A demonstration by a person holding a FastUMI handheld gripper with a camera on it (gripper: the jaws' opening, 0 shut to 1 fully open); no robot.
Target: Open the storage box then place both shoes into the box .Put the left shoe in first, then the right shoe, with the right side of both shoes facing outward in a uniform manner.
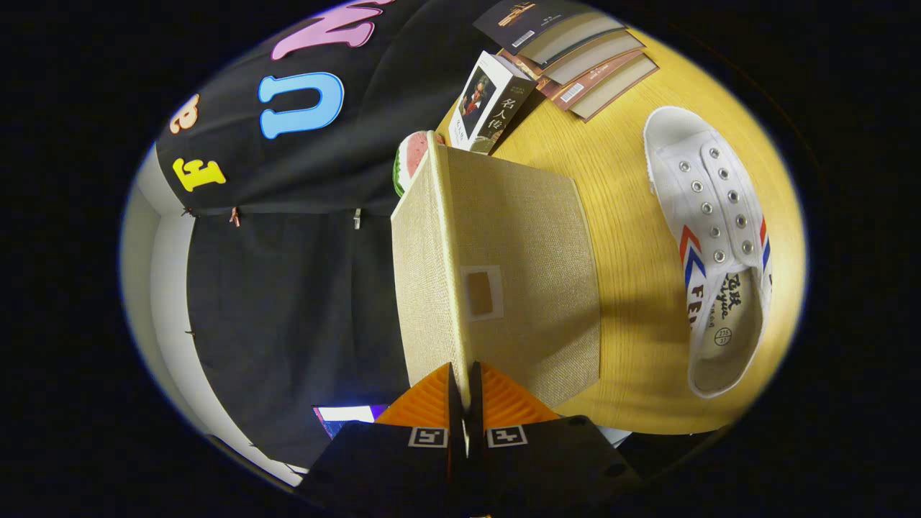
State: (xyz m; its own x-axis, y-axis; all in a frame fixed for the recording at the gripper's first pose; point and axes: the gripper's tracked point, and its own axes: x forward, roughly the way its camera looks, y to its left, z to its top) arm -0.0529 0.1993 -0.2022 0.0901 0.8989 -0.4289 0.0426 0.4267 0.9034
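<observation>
A beige fabric storage box [529,302] with a small label window stands on the wooden table [626,216], just ahead of the fingers. Its lid [424,288] meets the box front along a pale rim, which runs straight in between my fingers. My gripper [464,392] is shut on that rim of the lid at its near end. A white canvas shoe [719,244] with red and blue chevrons lies on the table beside the box, sole down and apart from it.
A white book [489,104] leans just beyond the box. Several more books [583,61] are fanned out on the table behind it. A watermelon-slice toy [410,158] peeks out at the box's far corner. The black cloth wall is close behind.
</observation>
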